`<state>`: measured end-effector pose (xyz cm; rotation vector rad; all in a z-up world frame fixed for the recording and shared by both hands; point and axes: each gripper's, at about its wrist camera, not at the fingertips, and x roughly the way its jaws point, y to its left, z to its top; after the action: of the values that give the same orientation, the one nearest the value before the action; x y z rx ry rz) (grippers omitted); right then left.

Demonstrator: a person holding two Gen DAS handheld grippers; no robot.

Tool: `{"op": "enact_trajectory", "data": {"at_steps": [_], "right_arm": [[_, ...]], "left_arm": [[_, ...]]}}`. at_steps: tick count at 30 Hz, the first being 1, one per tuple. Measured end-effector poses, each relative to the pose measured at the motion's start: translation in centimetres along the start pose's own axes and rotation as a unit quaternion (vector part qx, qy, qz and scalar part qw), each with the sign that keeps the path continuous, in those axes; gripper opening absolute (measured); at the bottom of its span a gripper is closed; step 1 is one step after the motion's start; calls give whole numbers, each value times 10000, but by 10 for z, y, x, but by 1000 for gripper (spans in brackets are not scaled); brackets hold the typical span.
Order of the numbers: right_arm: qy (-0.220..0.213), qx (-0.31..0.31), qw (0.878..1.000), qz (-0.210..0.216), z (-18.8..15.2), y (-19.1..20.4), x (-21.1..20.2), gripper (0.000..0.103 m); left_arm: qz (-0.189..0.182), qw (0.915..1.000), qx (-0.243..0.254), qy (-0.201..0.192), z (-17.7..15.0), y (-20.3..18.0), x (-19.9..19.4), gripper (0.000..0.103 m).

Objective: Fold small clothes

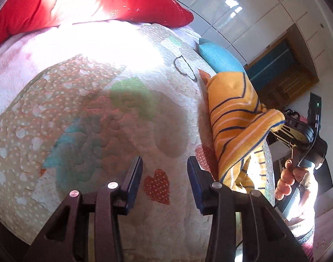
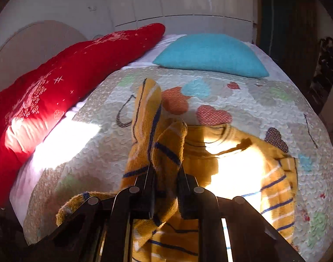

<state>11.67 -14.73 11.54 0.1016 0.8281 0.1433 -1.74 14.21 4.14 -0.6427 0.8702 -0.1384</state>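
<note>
A small yellow sweater with navy and white stripes (image 2: 243,163) lies on the quilted bedspread (image 2: 264,104). My right gripper (image 2: 166,174) is shut on a bunched fold of the sweater and holds it up off the bed. In the left wrist view the lifted sweater (image 1: 234,120) hangs at the right, pinched by the right gripper (image 1: 283,124). My left gripper (image 1: 165,163) is open and empty, low over the bedspread (image 1: 101,109), left of the sweater.
A red pillow (image 2: 57,83) lies along the bed's left side and also shows in the left wrist view (image 1: 90,2). A turquoise pillow (image 2: 212,54) lies at the far end. White wardrobe doors (image 2: 177,0) stand behind the bed.
</note>
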Motion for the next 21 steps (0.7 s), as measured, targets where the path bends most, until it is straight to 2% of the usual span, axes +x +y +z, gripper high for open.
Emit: {"op": "enact_trajectory", "data": {"at_steps": [4, 7, 8, 10, 11, 13, 14, 15, 19, 21], "right_arm": [[69, 909, 9949, -440, -24, -108, -9, 6], [314, 1332, 9873, -800, -56, -166, -6, 2], [329, 1470, 9854, -789, -65, -180, -9, 4], [209, 1937, 9800, -398, -79, -205, -23, 5], [91, 2099, 9775, -161, -82, -212, -32, 5], [-89, 2169, 9759, 235, -82, -216, -45, 21], [-149, 2135, 9758, 448, -79, -212, -48, 41], [-193, 2076, 9757, 667, -75, -207, -50, 54], [-113, 1752, 9758, 1306, -53, -178, -37, 59], [68, 1608, 9774, 1368, -43, -165, -19, 60]], "left_arm": [[-27, 9994, 322, 148, -6, -31, 15, 41], [-70, 9975, 632, 312, -14, -54, 25, 41], [-84, 9966, 731, 359, -16, -61, 27, 41], [-73, 9952, 884, 402, -18, -74, 32, 43], [-67, 9948, 924, 417, -21, -78, 33, 44], [-107, 9942, 975, 440, -29, -86, 30, 48], [-101, 9937, 1019, 448, -29, -91, 31, 48], [-87, 9931, 1082, 445, -29, -97, 34, 51], [-68, 9864, 1607, 332, -33, -126, 38, 66], [-101, 9792, 2002, 325, -39, -148, 42, 67]]}}
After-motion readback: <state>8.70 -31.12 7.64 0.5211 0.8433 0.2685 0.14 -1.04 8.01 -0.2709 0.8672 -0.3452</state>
